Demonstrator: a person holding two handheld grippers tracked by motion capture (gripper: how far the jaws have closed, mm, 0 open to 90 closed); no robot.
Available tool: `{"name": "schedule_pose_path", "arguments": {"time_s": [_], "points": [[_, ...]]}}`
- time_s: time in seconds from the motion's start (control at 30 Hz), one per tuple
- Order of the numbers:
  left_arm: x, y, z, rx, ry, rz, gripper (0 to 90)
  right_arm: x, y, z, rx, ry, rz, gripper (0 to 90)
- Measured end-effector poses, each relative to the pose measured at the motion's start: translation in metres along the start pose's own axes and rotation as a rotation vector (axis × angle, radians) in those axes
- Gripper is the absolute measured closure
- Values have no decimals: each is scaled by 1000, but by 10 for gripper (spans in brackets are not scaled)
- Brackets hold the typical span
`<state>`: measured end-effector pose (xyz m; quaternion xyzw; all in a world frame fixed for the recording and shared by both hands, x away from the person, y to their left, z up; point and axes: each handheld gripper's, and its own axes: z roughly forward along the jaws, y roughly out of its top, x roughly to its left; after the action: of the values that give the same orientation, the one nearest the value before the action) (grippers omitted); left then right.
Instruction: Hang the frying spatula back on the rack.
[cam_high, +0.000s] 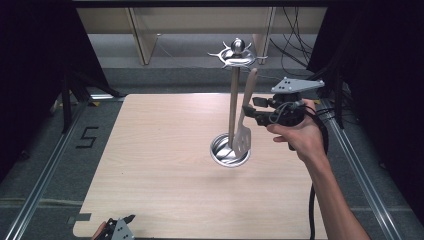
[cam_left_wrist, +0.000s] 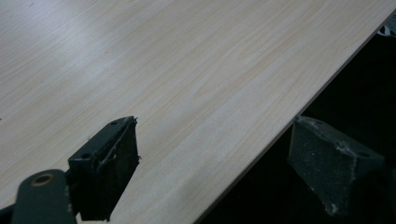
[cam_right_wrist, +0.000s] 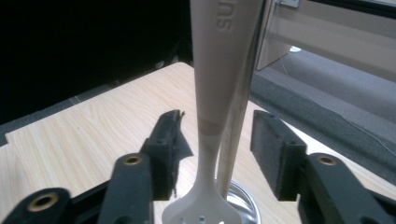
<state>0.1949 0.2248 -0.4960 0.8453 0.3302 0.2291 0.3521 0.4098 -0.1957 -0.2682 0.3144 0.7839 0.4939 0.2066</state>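
A utensil stand (cam_high: 233, 105) rises from a round metal base (cam_high: 222, 152) at mid-table, with a ring of hooks (cam_high: 237, 54) on top. A pale slotted spatula (cam_high: 244, 132) stands nearly upright beside the pole, blade down over the base, its handle top just under the hooks; I cannot tell whether it hangs from one. My right gripper (cam_high: 248, 111) comes in from the right at mid-handle. In the right gripper view the spatula handle (cam_right_wrist: 219, 70) runs between the open right gripper (cam_right_wrist: 217, 135), with a gap on each side. My left gripper (cam_high: 120, 227) is open at the table's near-left edge.
The wooden table (cam_high: 165, 150) has bare surface left of and in front of the stand. In the left gripper view the left gripper (cam_left_wrist: 219, 163) straddles the table edge (cam_left_wrist: 261, 154). Metal rails (cam_high: 45, 175) flank the table; cables (cam_high: 295, 45) lie behind.
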Motion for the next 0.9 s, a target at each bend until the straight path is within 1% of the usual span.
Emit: {"name": "schedule_pose_path", "arguments": {"time_s": [0.03, 0.07, 0.1, 0.13, 0.2, 0.23, 0.27, 0.3, 0.33, 0.37, 0.4, 0.6, 0.63, 0.67, 0.7, 0.73, 0.77, 0.8, 0.83, 0.87, 0.9], "points": [[0, 0, 0, 1, 1, -3, 151, 0, -1, -1, 3, -2, 15, 497], [0, 0, 0, 0, 1, -3, 151, -1, -2, 0, -4, -3, 17, 477], [0, 1, -1, 11, -5, -2, 151, -2, -3, -1, 6, -4, 26, 461], [1, 1, -1, 16, -7, 0, 151, -3, -4, -1, 3, -4, 36, 453], [0, 1, -1, 15, -7, -1, 151, -4, -6, -3, 13, 6, 44, 443], [0, 0, 0, 0, 2, -3, 151, -4, -8, -5, 14, 6, 41, 432], [0, 0, 1, -3, 3, -4, 151, -4, -9, -5, 3, -1, 40, 422], [0, 0, 1, -2, 3, -4, 151, -4, -10, -6, 4, 7, 46, 413], [0, 0, 0, -1, 4, -1, 151, -3, -11, -7, 8, 7, 62, 410], [-1, 0, 1, -8, 2, -6, 151, -4, -12, -8, -6, -4, 40, 405], [0, 0, 0, -3, 3, -1, 151, -3, -13, -9, 1, -1, 50, 402], [0, 0, 0, -4, 5, -4, 151, -2, -23, -13, -20, 2, 65, 380], [0, 1, -1, 8, -1, -3, 151, -3, -25, -15, -16, -11, 42, 377], [0, 0, 0, 3, 11, 5, 151, -3, -26, -15, -25, -8, 49, 376], [0, 0, 0, 5, 17, 4, 151, -1, -29, -16, -23, -19, 50, 376], [0, 0, 0, -4, 12, -8, 151, -1, -31, -17, -10, -18, 52, 374], [0, 0, 0, 0, 11, -3, 151, -1, -34, -16, -14, -10, 43, 371], [0, 0, 0, 0, 13, -3, 151, -1, -35, -17, -15, -22, 29, 369], [0, 0, 0, 5, 16, 5, 152, 0, -38, -18, -10, -19, 50, 366], [0, 1, -1, 13, -4, -3, 151, -1, -40, -18, -13, -16, 39, 365], [0, 0, 0, 1, 5, -4, 151, -1, -42, -19, -15, -19, 49, 363]]}}
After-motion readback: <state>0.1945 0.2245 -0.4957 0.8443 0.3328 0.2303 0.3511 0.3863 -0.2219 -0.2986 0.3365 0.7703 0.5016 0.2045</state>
